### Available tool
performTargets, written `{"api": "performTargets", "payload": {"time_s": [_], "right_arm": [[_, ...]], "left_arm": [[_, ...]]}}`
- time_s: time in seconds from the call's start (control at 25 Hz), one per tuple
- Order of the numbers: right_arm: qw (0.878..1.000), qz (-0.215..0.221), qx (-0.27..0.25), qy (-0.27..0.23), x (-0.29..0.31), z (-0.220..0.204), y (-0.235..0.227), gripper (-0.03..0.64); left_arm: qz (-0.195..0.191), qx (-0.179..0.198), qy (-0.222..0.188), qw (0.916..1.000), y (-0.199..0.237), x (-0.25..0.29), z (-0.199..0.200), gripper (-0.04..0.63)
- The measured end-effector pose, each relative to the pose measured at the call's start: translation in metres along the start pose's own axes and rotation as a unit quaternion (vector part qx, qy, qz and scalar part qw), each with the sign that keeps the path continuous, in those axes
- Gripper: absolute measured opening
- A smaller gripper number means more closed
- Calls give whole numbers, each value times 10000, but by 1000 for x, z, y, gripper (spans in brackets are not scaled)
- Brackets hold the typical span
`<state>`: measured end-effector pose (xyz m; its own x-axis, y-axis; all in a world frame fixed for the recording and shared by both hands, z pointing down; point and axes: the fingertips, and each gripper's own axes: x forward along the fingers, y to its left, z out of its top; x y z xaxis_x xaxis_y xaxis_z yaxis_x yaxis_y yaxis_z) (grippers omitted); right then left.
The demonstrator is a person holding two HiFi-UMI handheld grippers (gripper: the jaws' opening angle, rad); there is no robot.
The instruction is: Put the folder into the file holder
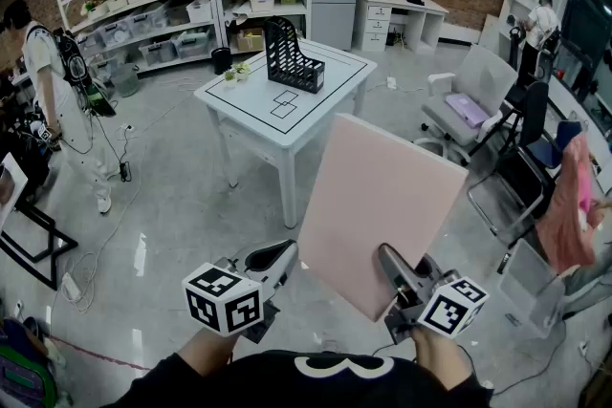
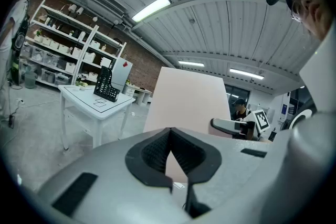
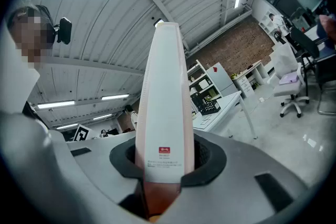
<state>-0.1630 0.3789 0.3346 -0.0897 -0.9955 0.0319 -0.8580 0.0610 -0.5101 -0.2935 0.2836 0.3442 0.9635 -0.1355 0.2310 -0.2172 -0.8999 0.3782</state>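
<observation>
The pink folder (image 1: pixel 382 210) is clamped at its lower edge by the right claw (image 1: pixel 394 265), held upright. The left claw (image 1: pixel 279 255) is closed, empty. The file holder (image 1: pixel 292 57) stands well ahead, slightly leftward, on the white surface (image 1: pixel 239 105).

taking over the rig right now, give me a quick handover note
Right hand-held gripper: shut on the pink folder, gripping its lower edge and holding it up in the air.
Left hand-held gripper: jaws together, nothing in them, low beside the folder.
Black file holder: stands on the white table ahead, across open floor from the folder.
Done: the folder is in hand.
Left: carry it to the table, line it up with a slot of the file holder, slide it in and let go.
</observation>
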Motion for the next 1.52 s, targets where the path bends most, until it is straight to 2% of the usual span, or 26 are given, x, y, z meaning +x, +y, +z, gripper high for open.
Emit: {"api": "performTargets", "payload": {"time_s": [0.44,0.8,1.04,1.28,1.52], "right_arm": [[9996,205,-159,-60,15,39,-42,141],[9988,148,-431,-203,13,79,-93,141],[9984,23,-502,-268,15,91,-134,141],[9991,-46,-369,-223,35,89,-173,141],[9994,-162,-269,-127,85,97,-219,143]], "left_arm": [[-49,168,-22,9998,-3,63,20,6],[-175,319,-166,9992,-11,127,36,6],[-129,275,-126,9995,-5,167,29,6],[-248,269,211,9991,14,203,20,6],[-229,102,88,9996,66,252,45,6]]}}
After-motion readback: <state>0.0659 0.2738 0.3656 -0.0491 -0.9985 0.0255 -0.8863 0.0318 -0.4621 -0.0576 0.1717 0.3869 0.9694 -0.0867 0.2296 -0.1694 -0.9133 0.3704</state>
